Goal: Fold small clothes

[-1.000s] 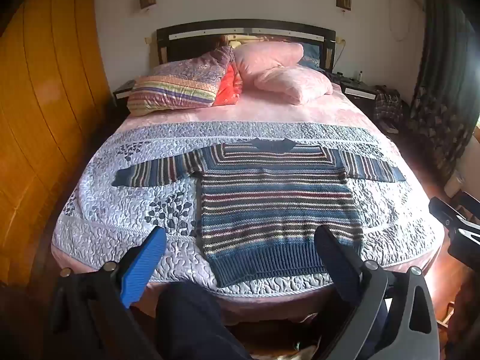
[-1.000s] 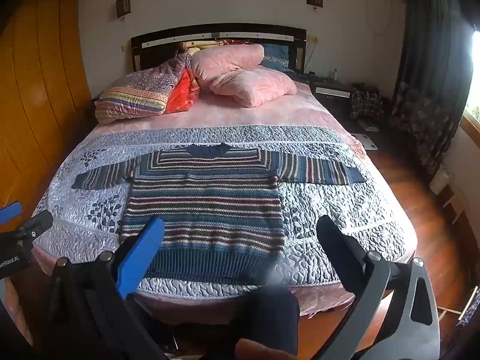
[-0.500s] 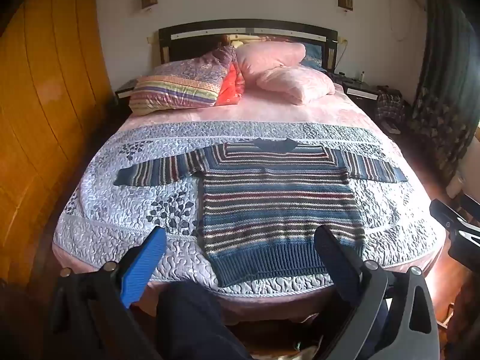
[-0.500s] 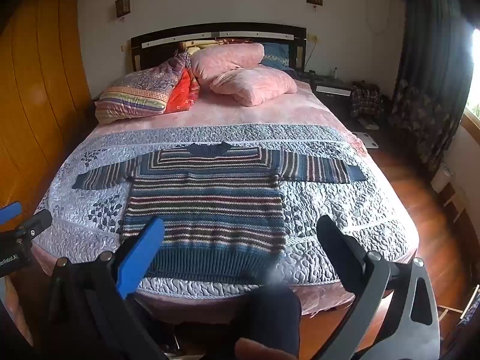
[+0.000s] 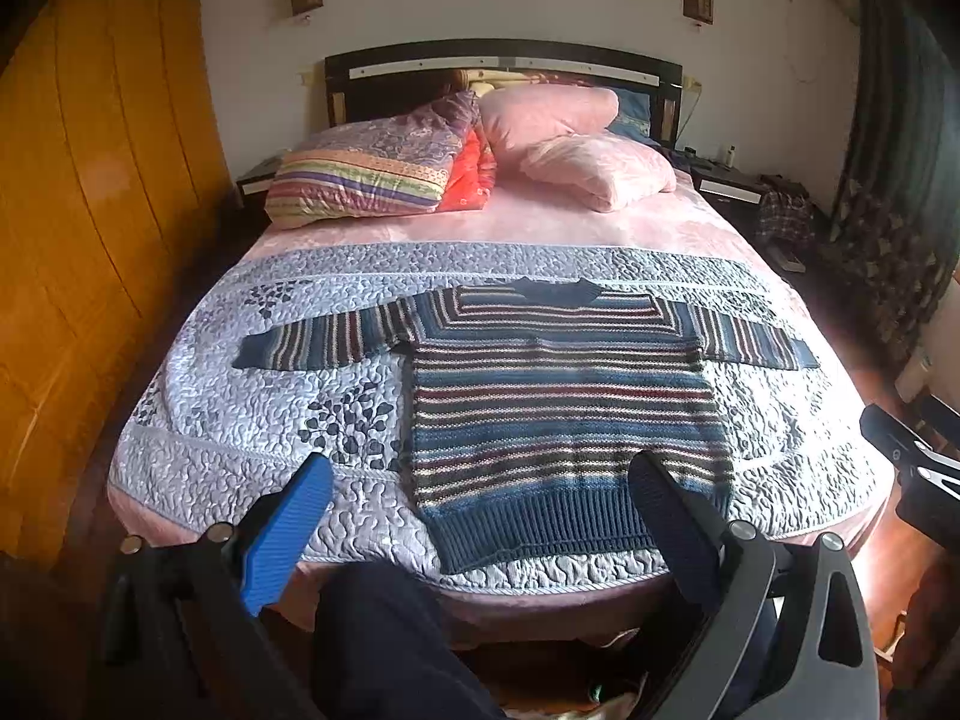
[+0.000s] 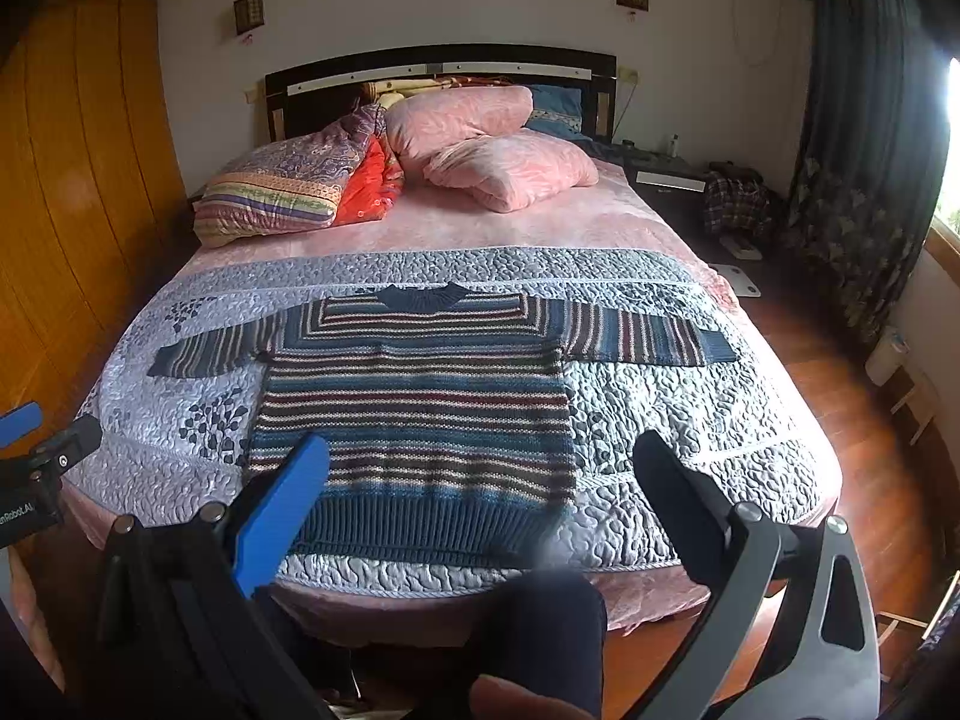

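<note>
A striped knit sweater (image 5: 558, 402) (image 6: 420, 408) lies flat on the quilted bedspread, both sleeves spread out sideways and its ribbed hem toward the foot of the bed. My left gripper (image 5: 480, 480) hangs open above the foot of the bed, short of the hem, holding nothing. My right gripper (image 6: 480, 468) is open too, just as far back from the hem, with nothing between its fingers. Each gripper shows at the edge of the other's view: the right one (image 5: 918, 468) and the left one (image 6: 36, 456).
The grey quilt (image 5: 240, 450) covers the near half of the bed. Pillows (image 5: 576, 144) and a folded blanket are piled at the headboard. A wooden wardrobe (image 5: 72, 240) stands left, nightstands and a dark curtain (image 6: 870, 150) right. A person's dark-clad leg (image 5: 384, 642) is below.
Both views have crept very slightly; the sweater sits a touch lower and nearer in them. The grippers stay open and the sweater has not been touched.
</note>
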`<state>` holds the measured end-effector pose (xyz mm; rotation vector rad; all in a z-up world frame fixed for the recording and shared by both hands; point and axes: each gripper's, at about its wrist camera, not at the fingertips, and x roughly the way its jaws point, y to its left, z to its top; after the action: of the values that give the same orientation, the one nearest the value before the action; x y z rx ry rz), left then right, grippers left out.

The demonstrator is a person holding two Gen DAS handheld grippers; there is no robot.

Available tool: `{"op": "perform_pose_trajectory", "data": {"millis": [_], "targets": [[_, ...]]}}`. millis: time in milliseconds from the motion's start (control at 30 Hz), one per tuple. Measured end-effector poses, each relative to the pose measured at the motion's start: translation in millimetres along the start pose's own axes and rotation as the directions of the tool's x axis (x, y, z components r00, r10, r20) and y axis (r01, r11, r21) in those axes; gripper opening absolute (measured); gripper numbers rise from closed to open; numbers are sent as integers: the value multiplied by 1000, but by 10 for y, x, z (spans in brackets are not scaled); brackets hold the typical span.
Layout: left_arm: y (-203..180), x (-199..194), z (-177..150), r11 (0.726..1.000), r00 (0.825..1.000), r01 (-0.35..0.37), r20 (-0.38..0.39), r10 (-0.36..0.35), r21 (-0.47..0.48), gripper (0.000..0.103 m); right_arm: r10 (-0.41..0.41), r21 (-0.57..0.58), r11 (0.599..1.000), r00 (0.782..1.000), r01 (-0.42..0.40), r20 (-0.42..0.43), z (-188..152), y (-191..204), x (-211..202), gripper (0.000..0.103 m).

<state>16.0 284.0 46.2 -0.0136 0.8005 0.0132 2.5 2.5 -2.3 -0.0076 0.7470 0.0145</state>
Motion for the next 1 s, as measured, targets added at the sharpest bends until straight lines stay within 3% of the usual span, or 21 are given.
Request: {"op": "perform_pose_trajectory", "data": {"millis": [1000], "targets": [[-7, -19, 23, 1000, 1000, -6, 12, 6, -1, 99, 4, 4, 1000, 1000, -4, 8, 29, 7, -30, 100]]}}
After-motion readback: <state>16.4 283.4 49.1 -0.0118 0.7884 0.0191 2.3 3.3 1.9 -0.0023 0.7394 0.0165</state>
